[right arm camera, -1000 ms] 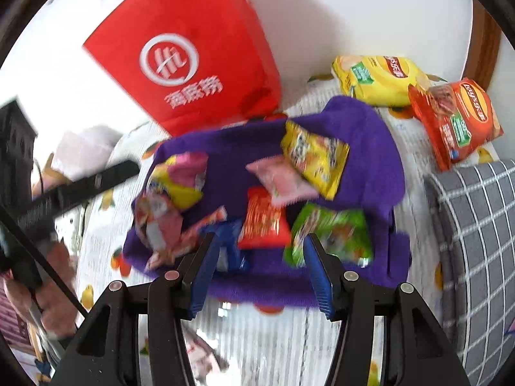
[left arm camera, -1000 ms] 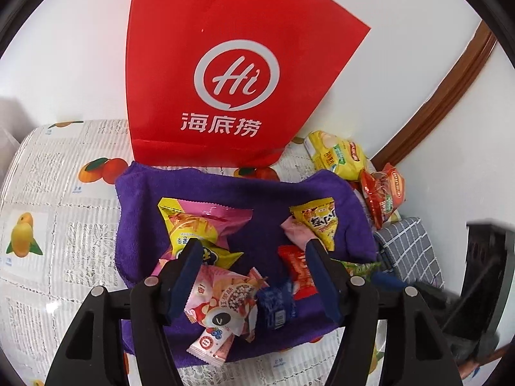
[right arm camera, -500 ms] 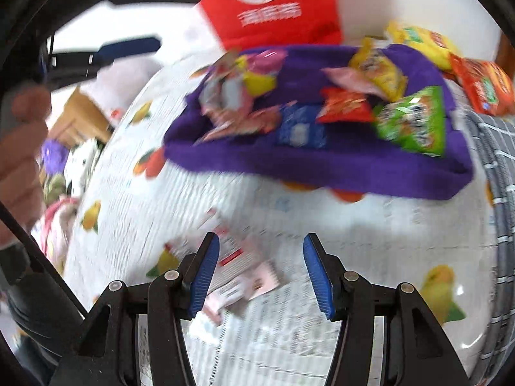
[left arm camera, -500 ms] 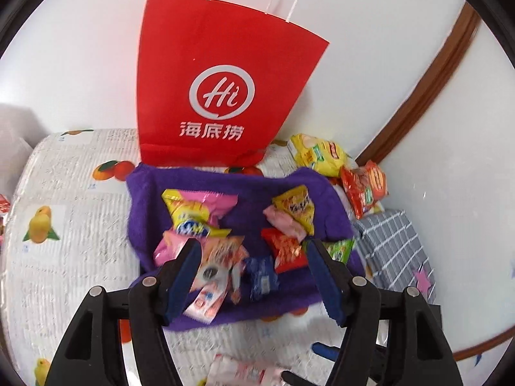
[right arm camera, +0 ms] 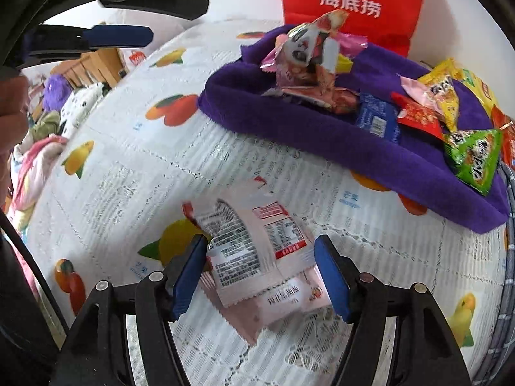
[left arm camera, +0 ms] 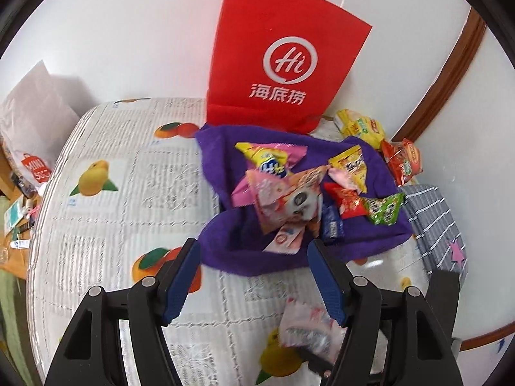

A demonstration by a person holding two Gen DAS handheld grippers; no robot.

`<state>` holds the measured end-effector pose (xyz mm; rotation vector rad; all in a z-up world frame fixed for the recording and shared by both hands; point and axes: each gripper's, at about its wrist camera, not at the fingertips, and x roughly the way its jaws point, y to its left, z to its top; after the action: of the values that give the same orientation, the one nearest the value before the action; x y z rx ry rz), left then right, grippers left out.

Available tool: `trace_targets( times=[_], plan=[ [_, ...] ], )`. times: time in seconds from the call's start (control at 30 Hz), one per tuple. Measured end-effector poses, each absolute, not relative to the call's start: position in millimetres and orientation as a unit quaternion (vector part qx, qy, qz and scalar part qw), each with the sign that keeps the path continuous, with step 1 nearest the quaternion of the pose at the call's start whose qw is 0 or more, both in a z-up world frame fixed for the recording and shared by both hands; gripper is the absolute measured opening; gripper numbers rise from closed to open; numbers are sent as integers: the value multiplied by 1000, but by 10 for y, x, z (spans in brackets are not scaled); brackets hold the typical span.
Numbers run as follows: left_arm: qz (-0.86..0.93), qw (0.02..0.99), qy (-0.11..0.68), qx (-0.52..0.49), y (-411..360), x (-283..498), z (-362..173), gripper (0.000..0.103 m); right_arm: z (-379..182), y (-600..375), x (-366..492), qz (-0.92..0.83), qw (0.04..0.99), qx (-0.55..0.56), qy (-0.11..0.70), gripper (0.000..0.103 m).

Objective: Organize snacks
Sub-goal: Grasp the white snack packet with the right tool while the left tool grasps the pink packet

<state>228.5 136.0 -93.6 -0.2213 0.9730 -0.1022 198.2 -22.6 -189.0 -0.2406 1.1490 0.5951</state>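
Several small snack packets lie piled on a purple towel [left arm camera: 225,254] on a fruit-print tablecloth; the towel also shows in the right wrist view [right arm camera: 289,128]. A white and pink snack packet [right arm camera: 254,257] lies on the cloth in front of the towel, between the open jaws of my right gripper [right arm camera: 260,270], and shows in the left wrist view [left arm camera: 309,331]. My left gripper [left arm camera: 252,281] is open and empty, hovering in front of the towel's near edge. A red paper bag [left arm camera: 283,64] stands upright against the wall behind the towel.
A yellow chip bag [left arm camera: 360,127] and a red chip bag [left arm camera: 402,160] lie at the back right by the wall. A grey checked cloth [left arm camera: 434,222] lies right of the towel. Clutter lies beyond the table's left edge [right arm camera: 48,128].
Both grippers have pulled back from the towel. My right gripper swung down to the white and pink packet on the cloth, which now lies between its open jaws.
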Motion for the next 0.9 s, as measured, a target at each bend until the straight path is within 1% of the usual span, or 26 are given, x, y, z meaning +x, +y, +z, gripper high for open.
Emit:
trace_targets(
  times=[0.2, 0.3, 0.4, 0.7, 0.9],
  plan=[
    [-56, 874, 472, -98, 1379, 2206, -1052, 67, -1969, -58, 2106, 260, 795, -128, 533, 68],
    [-58, 873, 473, -106, 1440, 2169, -1075, 67, -1973, 16, 2118, 256, 802, -134, 523, 63],
    [-55, 871, 473, -117, 1522, 2133, -1089, 67, -1956, -6, 2118, 255, 807, -120, 519, 60],
    [-51, 865, 485, -123, 1566, 1991, -1218, 67, -1491, -363, 1992, 263, 838, -30, 477, 58],
    [-60, 857, 497, -117, 1392, 1908, -1352, 67, -1325, -744, 1880, 232, 858, -16, 458, 58]
  ],
)
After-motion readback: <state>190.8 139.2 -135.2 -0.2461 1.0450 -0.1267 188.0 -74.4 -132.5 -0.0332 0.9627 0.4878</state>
